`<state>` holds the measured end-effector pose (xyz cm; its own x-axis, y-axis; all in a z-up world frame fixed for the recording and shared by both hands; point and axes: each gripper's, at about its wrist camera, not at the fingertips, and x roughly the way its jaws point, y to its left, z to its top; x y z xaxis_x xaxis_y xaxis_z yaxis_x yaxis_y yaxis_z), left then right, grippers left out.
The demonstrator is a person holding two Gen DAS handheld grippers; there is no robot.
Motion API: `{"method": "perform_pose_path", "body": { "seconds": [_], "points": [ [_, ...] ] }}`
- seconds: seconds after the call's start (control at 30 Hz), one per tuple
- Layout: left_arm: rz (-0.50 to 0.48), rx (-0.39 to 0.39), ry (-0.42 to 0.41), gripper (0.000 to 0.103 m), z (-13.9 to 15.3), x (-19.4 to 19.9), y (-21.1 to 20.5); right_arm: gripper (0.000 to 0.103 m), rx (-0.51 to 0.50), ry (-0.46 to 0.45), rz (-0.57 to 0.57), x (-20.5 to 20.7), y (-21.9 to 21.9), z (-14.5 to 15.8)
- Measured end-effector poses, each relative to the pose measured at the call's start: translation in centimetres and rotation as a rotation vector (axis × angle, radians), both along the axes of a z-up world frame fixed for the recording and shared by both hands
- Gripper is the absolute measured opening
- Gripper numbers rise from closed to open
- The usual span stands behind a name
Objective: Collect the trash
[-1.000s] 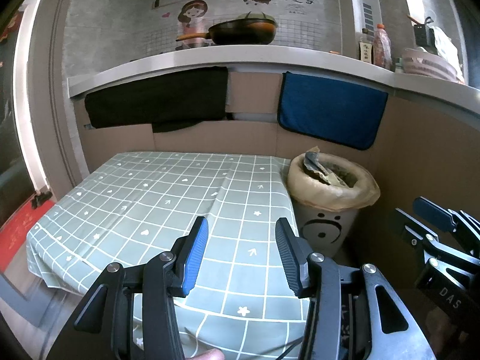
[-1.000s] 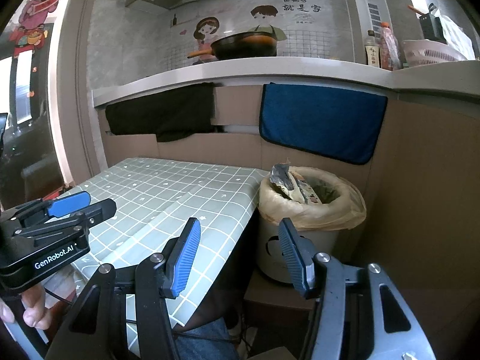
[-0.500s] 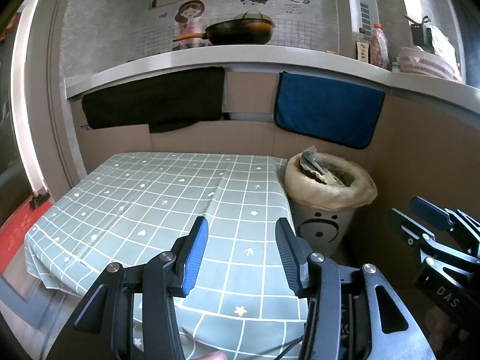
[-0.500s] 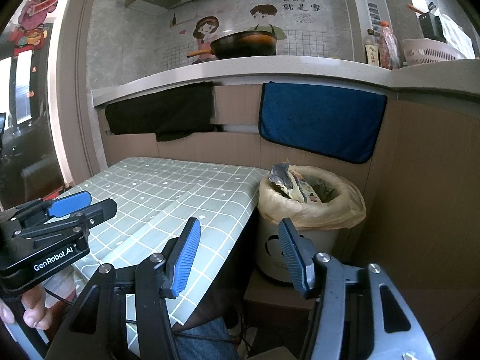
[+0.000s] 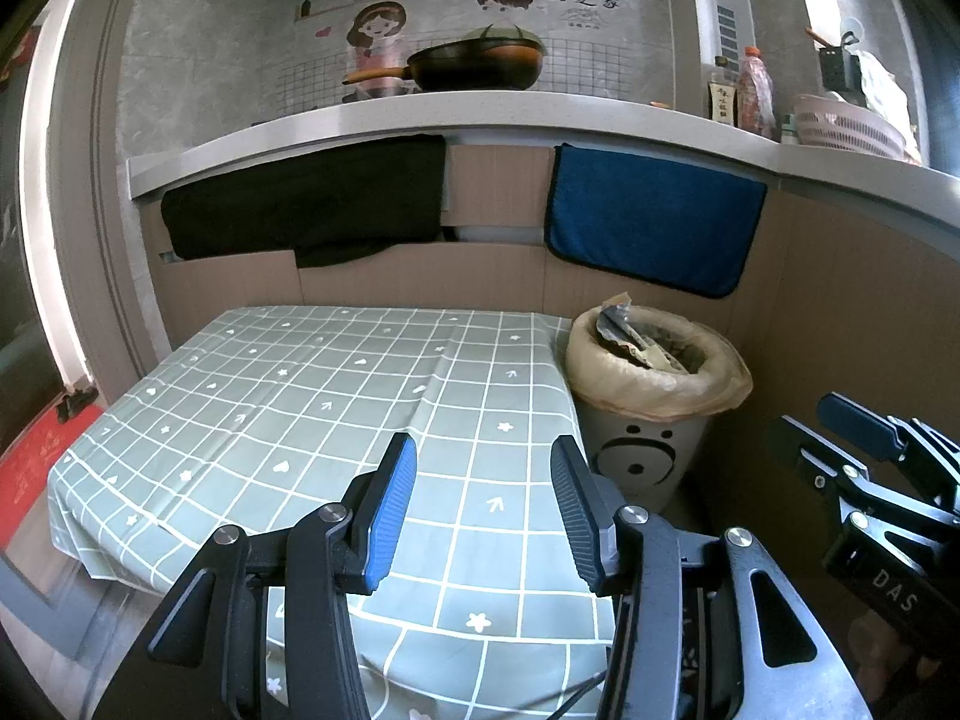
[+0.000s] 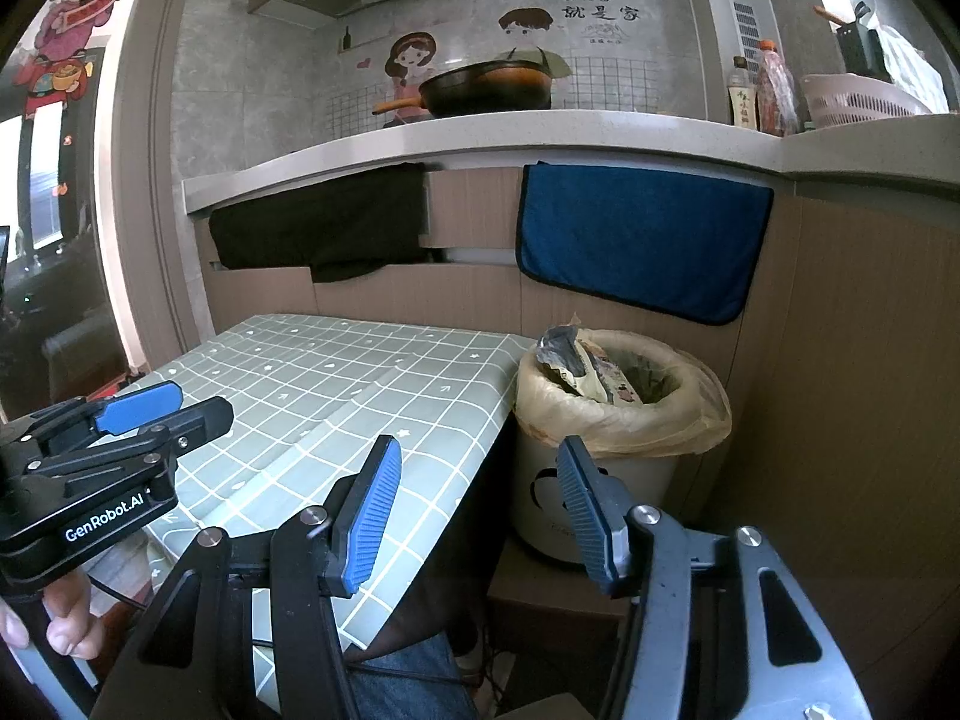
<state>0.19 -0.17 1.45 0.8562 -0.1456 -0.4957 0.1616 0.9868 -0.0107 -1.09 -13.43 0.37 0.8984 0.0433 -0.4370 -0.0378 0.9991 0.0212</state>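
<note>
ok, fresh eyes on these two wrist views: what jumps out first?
The white trash bin with a smiley face, its liner stuffed with crumpled wrappers, stands on the floor right beside the table's right edge. The green grid tablecloth fills the middle. Both the left gripper and the right gripper hang open in front, holding nothing.

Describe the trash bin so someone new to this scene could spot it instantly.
Find the table with the green checked cloth below the kitchen counter. At its right edge, on the floor under the hanging blue towel, stands the trash bin. It is the only pale round tub there, with a smiley face on its front, a beige bag folded over the rim and crumpled wrappers poking out.
</note>
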Motion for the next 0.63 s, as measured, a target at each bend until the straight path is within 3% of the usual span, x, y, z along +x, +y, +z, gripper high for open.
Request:
{"method": "perform_pose_path", "body": {
  "seconds": [0.63],
  "points": [
    [-0.016, -0.010, 0.006, 0.048, -0.01, 0.53, 0.84, 0.052, 0.002, 0.024, -0.012, -0.22, 0.34, -0.22]
  ]
}}
